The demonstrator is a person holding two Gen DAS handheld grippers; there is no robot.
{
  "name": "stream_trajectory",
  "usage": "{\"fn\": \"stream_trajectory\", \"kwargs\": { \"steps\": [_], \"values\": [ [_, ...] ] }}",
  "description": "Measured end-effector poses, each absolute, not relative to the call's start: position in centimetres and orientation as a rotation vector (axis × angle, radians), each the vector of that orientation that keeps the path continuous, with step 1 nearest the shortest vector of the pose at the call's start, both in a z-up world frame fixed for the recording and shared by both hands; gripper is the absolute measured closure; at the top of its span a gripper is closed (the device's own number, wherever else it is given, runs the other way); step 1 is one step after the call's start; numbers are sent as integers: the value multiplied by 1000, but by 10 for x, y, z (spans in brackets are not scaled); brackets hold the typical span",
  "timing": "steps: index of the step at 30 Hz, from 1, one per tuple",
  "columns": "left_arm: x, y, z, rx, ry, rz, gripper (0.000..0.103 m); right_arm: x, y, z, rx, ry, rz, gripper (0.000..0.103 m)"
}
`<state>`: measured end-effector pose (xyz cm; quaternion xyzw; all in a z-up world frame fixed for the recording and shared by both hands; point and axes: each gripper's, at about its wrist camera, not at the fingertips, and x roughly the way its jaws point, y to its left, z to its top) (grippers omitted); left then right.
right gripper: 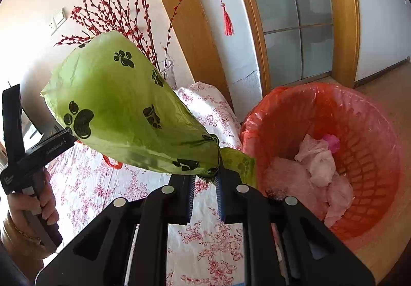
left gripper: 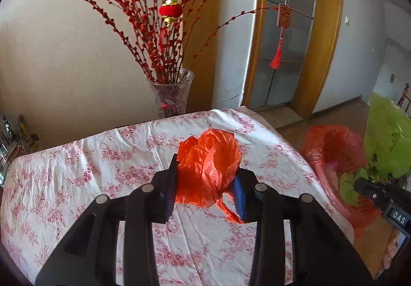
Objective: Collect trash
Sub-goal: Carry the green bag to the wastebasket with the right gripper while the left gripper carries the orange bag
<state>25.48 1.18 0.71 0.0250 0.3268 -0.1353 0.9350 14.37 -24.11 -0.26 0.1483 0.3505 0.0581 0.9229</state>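
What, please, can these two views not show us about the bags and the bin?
- Left wrist view: whether the orange bag holds anything; its crumpled folds hide that.
- Right wrist view: the green bag hides the table behind it.
- Both views: the bin bottom, covered by tissues.

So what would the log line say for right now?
left claw: shut on orange bag | right claw: shut on green bag | bin: beside table, holds tissues

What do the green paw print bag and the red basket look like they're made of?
Green paw print bag: thin plastic film, slightly glossy and translucent, wrinkling where the right gripper pinches it. Red basket: probably rigid moulded plastic, judging by its slotted lattice wall, lined with sheer red film.
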Motion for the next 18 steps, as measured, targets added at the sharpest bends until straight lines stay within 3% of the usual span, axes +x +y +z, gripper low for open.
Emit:
{"fn": "stream_trajectory", "kwargs": {
  "steps": [18],
  "values": [
    [180,-85,37,99,608,-515,66,95,-312,23,359,651,-38,88]
  ]
}}
